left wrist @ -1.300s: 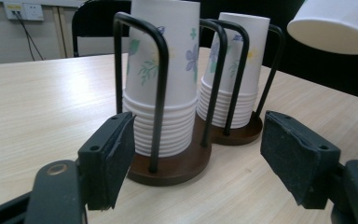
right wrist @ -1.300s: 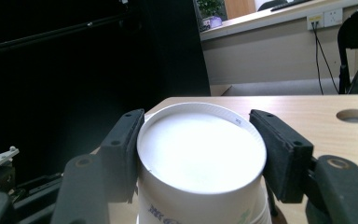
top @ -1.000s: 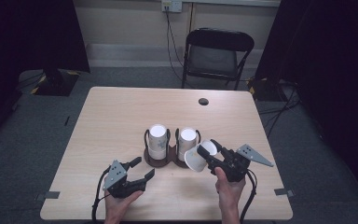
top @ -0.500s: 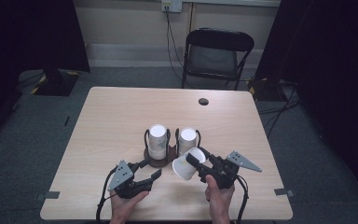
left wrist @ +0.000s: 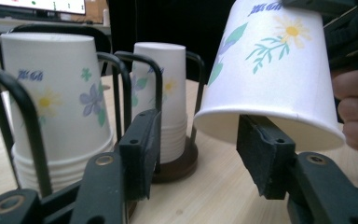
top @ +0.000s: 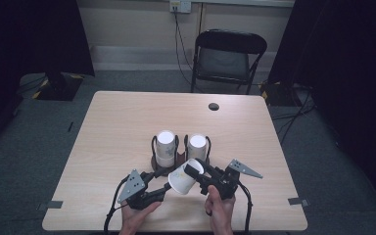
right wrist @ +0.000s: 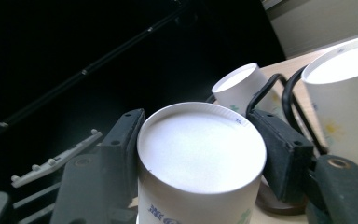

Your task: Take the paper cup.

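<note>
The left gripper point(top: 162, 190) sits low on the bench point(top: 117, 122), at about 7 o'clock from the two cup racks. Its jaws have just been closing. They stand released, with the rim of the paper cup point(top: 183, 177) above the gap between them; in the left gripper view one pad point(left wrist: 263, 156) lies just under the rim of that cup point(left wrist: 270, 74), and contact cannot be confirmed.

The left cup stack point(top: 165, 148) stands upside down in its wire rack point(top: 152, 147). The right cup stack point(top: 197, 147) stands at 3 o'clock from it, in a matching rack. The racks stand just beside each other near the middle of the bench.

The paper cup is held off the bench at 6 o'clock from the right stack, tilted, base toward the right gripper point(top: 194, 172) and mouth toward 8 o'clock. The right gripper is clenched on the cup near its base; in the right gripper view both pads point(right wrist: 279, 144) press on the wall of the cup point(right wrist: 200, 154).
</note>
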`<state>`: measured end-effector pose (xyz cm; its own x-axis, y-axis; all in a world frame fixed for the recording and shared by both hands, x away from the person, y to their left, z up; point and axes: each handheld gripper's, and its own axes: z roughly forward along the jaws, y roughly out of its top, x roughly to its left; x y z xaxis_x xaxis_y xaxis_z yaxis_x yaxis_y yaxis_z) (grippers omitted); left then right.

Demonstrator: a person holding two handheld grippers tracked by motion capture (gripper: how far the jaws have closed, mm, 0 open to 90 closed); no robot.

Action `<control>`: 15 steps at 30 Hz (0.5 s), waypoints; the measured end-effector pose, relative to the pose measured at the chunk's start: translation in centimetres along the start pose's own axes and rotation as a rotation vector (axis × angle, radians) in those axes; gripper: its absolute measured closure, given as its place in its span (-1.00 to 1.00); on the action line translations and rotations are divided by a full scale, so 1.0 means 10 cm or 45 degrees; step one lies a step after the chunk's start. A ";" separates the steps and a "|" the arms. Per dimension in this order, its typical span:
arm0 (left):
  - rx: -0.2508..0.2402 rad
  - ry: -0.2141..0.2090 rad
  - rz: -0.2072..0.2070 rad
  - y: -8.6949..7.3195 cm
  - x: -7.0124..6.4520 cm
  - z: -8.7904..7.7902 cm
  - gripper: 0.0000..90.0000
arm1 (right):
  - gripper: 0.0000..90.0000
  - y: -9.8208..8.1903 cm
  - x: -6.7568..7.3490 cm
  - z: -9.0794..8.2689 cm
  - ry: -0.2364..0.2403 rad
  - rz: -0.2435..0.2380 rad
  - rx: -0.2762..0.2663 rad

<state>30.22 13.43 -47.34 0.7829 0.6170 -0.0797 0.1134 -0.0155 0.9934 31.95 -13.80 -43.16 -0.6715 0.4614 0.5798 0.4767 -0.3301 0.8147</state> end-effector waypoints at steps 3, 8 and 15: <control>-0.023 0.005 0.012 0.02 -0.03 0.03 0.03 | -0.17 -0.02 -0.02 0.00 0.057 0.072 -0.016; -0.060 0.020 0.049 0.05 -0.06 0.06 0.03 | -0.17 -0.01 -0.02 0.00 0.113 0.129 -0.011; -0.107 0.025 0.084 0.08 -0.14 0.10 0.18 | -0.18 -0.04 -0.01 0.09 0.142 0.139 0.040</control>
<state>29.82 11.73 -46.56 0.7749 0.6319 -0.0133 0.0098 0.0089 0.9999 32.31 -12.99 -43.48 -0.6727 0.3289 0.6628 0.5669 -0.3465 0.7473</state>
